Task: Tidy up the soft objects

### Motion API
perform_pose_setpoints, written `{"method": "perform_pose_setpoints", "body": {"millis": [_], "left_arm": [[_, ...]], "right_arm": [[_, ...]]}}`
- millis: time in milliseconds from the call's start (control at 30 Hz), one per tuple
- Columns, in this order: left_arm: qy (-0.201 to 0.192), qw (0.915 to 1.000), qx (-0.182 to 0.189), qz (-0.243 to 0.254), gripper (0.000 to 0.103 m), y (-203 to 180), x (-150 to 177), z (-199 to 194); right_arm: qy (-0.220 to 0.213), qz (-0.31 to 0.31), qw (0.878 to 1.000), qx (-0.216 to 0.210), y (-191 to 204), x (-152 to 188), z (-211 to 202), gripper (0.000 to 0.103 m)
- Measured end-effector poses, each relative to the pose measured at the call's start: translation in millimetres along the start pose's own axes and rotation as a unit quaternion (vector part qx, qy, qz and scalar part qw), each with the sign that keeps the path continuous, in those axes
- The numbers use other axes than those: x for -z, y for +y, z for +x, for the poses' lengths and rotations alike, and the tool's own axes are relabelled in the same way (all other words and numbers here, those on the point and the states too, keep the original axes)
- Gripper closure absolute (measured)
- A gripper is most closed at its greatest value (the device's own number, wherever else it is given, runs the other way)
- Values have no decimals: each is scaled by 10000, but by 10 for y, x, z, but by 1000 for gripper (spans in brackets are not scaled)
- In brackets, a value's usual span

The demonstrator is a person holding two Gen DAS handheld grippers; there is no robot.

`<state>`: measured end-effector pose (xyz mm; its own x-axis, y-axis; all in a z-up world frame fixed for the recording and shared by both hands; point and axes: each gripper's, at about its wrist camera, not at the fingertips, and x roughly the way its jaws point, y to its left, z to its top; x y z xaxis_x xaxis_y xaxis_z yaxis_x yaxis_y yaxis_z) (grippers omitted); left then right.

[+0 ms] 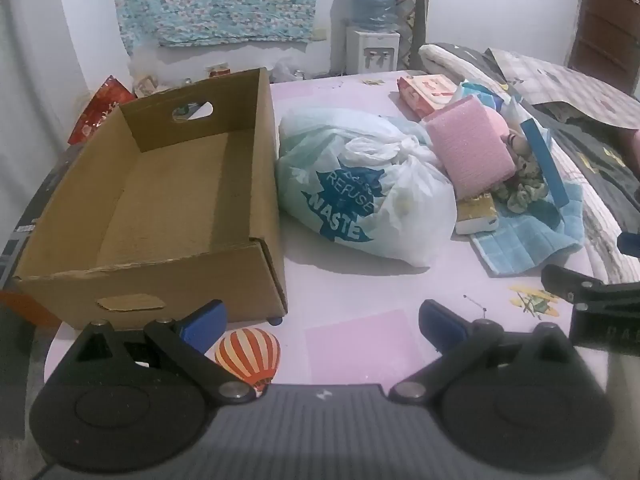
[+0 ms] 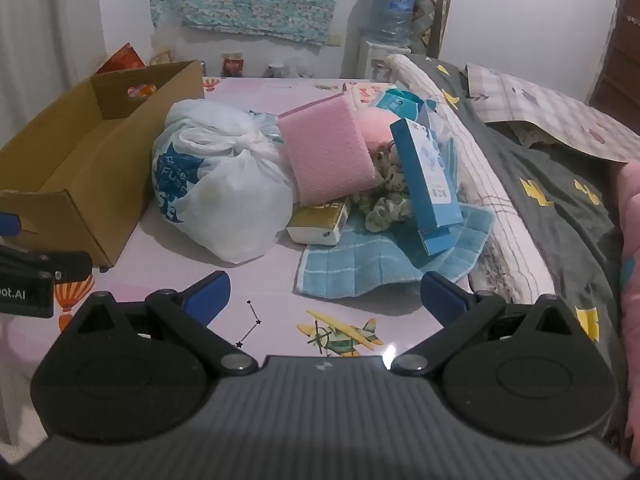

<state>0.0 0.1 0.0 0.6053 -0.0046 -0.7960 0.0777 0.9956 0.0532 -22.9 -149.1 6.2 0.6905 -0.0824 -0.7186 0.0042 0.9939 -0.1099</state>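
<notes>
An empty cardboard box stands at the left on the pink printed sheet. Right of it lies a knotted white plastic bag. A pink sponge block leans on a pile with a green scrunchie, a blue towel, a blue carton and a yellow-and-white pack. My left gripper hovers open over the sheet in front of the box and the bag. My right gripper hovers open, short of the towel. Nothing sits between either pair of fingers.
A grey quilt with yellow shapes and a checked blanket pile up at the right. A water dispenser stands against the back wall beside a red-and-white box. The right gripper's body enters the left wrist view from the right.
</notes>
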Motion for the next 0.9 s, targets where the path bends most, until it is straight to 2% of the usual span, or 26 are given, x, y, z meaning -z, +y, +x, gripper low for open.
{"method": "perform_pose_setpoints", "body": {"millis": [400, 900], "left_arm": [[44, 10000, 29, -2, 0, 85, -73, -2], [45, 9999, 27, -125, 0, 66, -4, 25]], "right_arm": [[6, 35, 10000, -7, 53, -40, 1, 1], [27, -22, 10000, 2, 49, -28, 35, 1]]}}
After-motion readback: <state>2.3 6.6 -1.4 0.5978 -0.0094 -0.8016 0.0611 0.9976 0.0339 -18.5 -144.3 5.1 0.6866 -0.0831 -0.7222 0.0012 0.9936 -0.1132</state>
